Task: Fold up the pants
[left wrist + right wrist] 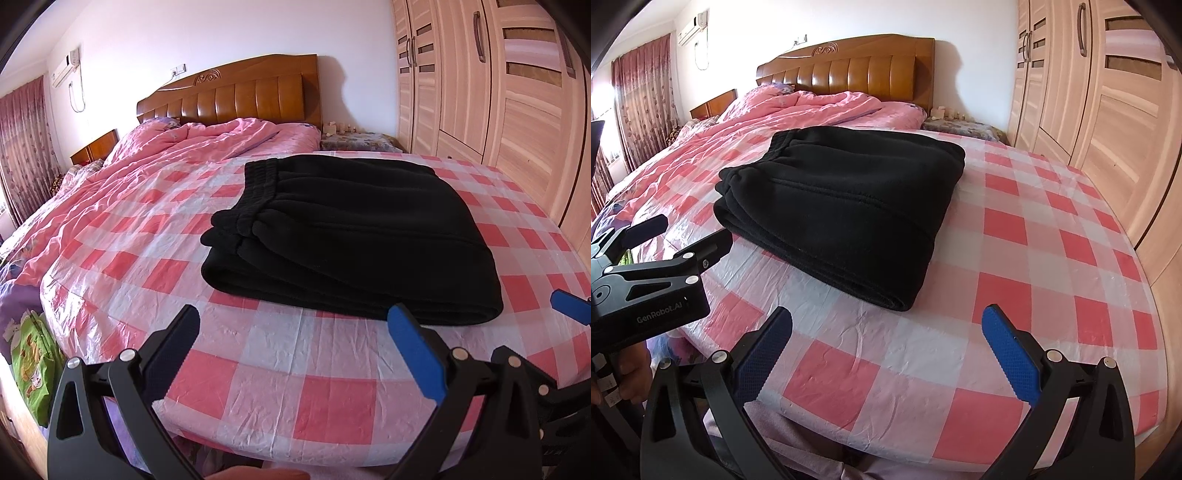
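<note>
Both grippers, left gripper (295,343) and right gripper (888,343), spread, short of folded pants' (354,236) near edge.

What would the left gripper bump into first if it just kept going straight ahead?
Probably the folded black pants. The open left gripper points over bare checkered sheet toward their near edge, though depth is hard to judge.

Checked sheet (1034,229) bare right of pants (842,206); wardrobe (1108,110) seemingly close.

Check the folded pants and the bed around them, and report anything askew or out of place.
Nothing stands out. The black pants lie folded flat on the checked cover; both the left gripper and right gripper are open and clear of them.
</note>
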Demonstrator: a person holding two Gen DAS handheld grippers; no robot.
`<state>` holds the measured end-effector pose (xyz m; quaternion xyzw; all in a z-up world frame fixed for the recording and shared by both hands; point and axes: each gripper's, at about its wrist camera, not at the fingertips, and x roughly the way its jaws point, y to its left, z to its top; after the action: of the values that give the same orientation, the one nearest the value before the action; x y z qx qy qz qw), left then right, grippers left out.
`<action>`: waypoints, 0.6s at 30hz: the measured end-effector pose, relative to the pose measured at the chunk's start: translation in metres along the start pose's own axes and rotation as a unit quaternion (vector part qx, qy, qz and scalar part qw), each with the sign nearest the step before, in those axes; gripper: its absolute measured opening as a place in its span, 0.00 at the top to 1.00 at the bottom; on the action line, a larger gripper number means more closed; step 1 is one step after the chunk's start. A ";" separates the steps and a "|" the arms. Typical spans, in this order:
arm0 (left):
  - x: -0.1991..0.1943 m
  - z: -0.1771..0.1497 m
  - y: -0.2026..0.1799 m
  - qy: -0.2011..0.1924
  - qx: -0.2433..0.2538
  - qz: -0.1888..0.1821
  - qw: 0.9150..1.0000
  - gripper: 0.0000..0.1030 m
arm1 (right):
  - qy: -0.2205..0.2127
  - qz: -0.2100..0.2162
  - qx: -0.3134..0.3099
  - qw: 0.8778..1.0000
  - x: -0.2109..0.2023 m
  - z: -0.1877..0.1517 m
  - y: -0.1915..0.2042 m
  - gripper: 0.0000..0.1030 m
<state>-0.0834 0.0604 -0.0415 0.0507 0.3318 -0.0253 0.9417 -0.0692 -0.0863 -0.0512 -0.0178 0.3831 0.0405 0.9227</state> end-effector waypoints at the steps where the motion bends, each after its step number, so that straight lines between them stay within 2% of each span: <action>1: 0.000 0.000 0.000 0.000 0.000 0.000 1.000 0.01 | 0.000 0.000 0.000 1.000 0.000 0.000 0.000 0.04; 18: 0.001 -0.001 -0.001 0.001 0.001 -0.001 1.000 0.01 | 0.001 0.002 0.001 1.000 0.001 0.000 -0.001 0.04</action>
<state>-0.0835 0.0598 -0.0428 0.0513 0.3326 -0.0267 0.9413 -0.0682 -0.0873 -0.0520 -0.0167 0.3838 0.0416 0.9223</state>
